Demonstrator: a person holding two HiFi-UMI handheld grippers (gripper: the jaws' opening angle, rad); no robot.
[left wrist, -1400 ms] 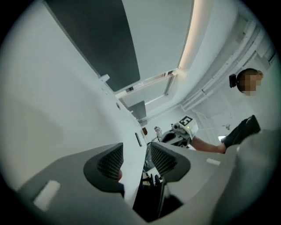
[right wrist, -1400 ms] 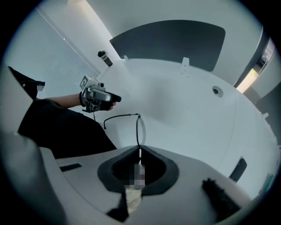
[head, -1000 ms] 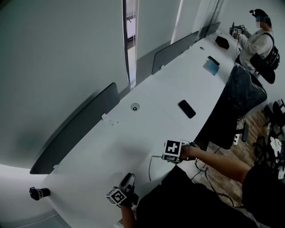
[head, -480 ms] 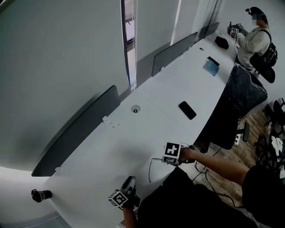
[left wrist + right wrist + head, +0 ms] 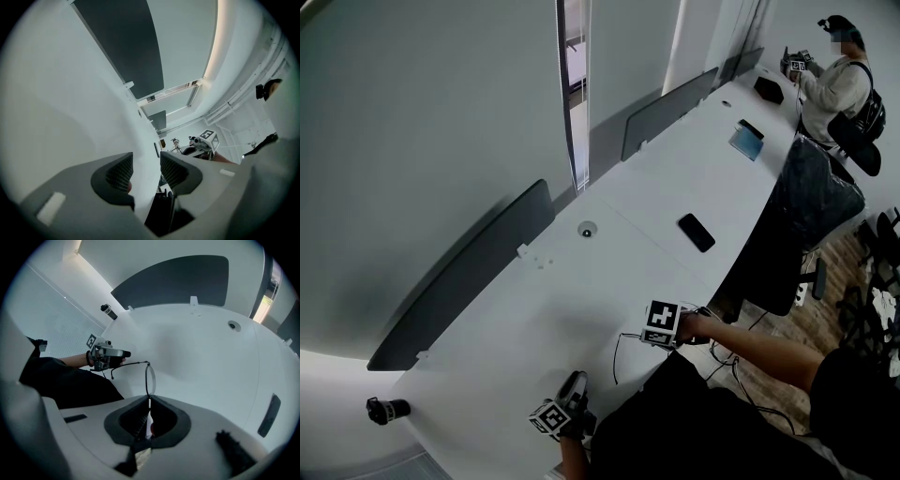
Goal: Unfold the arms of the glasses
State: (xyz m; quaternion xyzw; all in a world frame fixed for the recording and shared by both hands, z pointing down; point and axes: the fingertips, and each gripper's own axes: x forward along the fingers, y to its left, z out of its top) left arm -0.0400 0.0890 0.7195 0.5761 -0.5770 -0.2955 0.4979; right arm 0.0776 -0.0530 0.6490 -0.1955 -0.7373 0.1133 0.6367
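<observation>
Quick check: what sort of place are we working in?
Probably an open-plan office: a long white desk with grey divider screens, an office chair beside it, and a phone lying on it.

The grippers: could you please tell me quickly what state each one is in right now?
Left gripper: open, holding nothing.
Right gripper: shut on the glasses.

The right gripper point(image 5: 637, 334) holds the glasses point(image 5: 616, 356) above the white table point(image 5: 581, 300); the left gripper point(image 5: 572, 382) is near.
</observation>
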